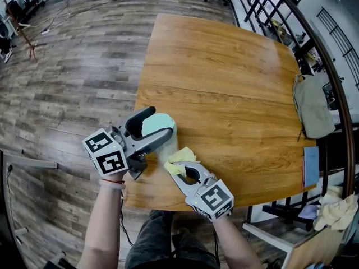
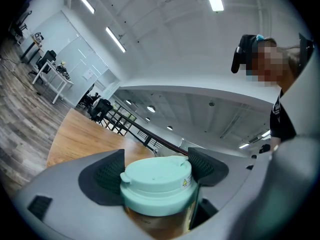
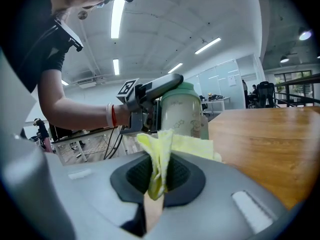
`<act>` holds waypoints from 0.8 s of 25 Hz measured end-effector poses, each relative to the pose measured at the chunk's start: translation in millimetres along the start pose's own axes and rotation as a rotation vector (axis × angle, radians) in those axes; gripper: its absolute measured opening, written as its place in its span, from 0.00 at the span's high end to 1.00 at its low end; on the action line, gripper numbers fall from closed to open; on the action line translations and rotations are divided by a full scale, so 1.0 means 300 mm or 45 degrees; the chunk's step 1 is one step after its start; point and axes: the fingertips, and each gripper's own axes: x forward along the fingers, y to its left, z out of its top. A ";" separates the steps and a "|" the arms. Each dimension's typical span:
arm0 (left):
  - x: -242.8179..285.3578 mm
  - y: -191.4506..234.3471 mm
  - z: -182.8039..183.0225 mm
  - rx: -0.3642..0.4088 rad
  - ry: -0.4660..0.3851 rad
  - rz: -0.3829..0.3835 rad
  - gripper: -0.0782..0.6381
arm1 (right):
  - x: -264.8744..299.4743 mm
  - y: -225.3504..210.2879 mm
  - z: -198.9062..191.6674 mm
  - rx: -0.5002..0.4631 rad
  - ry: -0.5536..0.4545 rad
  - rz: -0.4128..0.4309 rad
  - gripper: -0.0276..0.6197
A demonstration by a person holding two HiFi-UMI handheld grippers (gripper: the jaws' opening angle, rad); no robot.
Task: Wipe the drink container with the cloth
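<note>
The left gripper point(image 1: 161, 121) is clamping the drink container point(image 3: 182, 111) just under its mint-green lid point(image 2: 156, 181), both pads pressing against the sides, and is holding it upright at the near left corner of the wooden worktop point(image 1: 224, 83). Whether the container's base is resting on the worktop is hidden. The right gripper point(image 3: 157, 176) is pinching a folded yellow cloth point(image 3: 161, 151) with its jaws closed on the fabric, which is sticking up and out from between them. It is hovering over the worktop's near edge, the cloth lying right beside the container's lower side; contact between them cannot be made out.
</note>
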 end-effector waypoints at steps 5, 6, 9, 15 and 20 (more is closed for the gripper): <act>0.003 -0.002 0.004 0.005 0.007 -0.008 0.34 | 0.013 0.021 -0.063 0.011 0.057 0.013 0.92; 0.004 -0.003 0.004 0.007 0.009 -0.008 0.34 | 0.014 0.024 -0.072 0.013 0.067 0.014 0.92; 0.005 -0.002 0.005 0.001 0.012 -0.003 0.34 | 0.015 0.029 -0.098 0.025 0.100 0.017 0.92; 0.017 -0.005 -0.014 -0.021 0.018 0.024 0.34 | -0.008 0.032 -0.094 -0.017 0.124 -0.027 0.92; 0.035 -0.029 -0.031 -0.005 0.046 0.037 0.34 | -0.030 0.040 0.052 -0.090 -0.011 -0.031 0.92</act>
